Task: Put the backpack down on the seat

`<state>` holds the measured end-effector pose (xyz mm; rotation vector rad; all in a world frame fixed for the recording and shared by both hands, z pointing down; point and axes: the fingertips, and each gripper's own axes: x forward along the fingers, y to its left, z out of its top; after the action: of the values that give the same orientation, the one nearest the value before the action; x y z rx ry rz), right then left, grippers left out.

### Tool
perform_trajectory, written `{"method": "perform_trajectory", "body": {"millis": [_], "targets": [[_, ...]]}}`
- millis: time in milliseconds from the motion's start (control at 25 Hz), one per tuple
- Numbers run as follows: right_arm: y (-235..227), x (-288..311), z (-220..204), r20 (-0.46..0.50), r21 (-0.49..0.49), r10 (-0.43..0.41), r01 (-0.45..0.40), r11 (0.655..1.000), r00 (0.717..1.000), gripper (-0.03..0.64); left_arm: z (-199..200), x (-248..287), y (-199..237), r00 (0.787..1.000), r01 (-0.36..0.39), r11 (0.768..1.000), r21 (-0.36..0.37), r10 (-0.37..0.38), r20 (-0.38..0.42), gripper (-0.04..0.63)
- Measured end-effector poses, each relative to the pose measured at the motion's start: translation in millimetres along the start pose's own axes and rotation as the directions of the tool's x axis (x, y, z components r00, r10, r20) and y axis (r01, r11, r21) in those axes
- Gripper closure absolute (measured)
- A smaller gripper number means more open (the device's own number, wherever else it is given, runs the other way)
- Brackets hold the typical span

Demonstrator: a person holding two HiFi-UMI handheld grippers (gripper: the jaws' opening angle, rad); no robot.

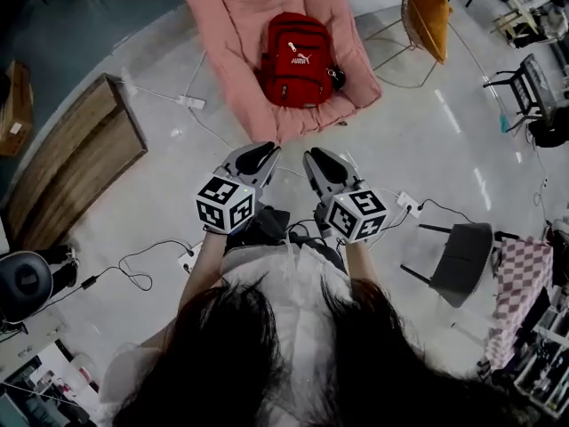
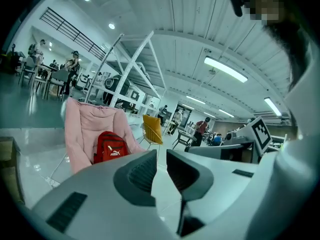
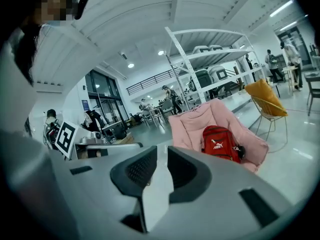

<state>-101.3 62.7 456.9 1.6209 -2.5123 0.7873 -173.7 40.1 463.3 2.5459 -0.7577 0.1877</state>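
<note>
So the red backpack [image 1: 297, 59] is sitting upright in the middle of the pink chair [image 1: 233, 25], leaning on the backrest with its logo facing out. Something small and dark hangs at its right side, against the cushion; can't tell what it is. Neither gripper is touching it, they're both well away from the chair, held close in front of the person's chest.

The left gripper [image 1: 258, 157] and right gripper [image 1: 322, 163] are side by side, tips pointing toward the chair. In both gripper views the jaws are nearly together with just a slim gap, and nothing is in that gap, only floor showing through.

Around the chair: a yellow chair [image 1: 427, 7] just off its right side, a power strip [image 1: 190, 102] with a white cable on the floor by its left front corner, a wooden bench [image 1: 76, 163] further left, and a grey chair [image 1: 462, 256] to the person's right.
</note>
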Motion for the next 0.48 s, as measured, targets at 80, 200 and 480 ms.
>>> {"method": "perform_trajectory", "body": {"millis": [80,200,480], "targets": [[2,-11,-3,-0.009,-0.012,0.008,-0.008,1.000,1.000,0.540,-1,-2,-10,1.000,-0.006,1.000,-0.007,0.006,0.010,0.523],[6,-31,-9,-0.013,-0.024,0.021,-0.022,0.999,1.000,0.540,-6,-4,-29,1.000,-0.010,1.000,-0.018,0.010,0.023,0.523],[14,-79,-29,-0.018,-0.050,0.048,-0.049,0.998,0.999,0.543,-31,-13,-78,1.000,-0.010,0.999,-0.048,0.012,0.028,0.523]]}}
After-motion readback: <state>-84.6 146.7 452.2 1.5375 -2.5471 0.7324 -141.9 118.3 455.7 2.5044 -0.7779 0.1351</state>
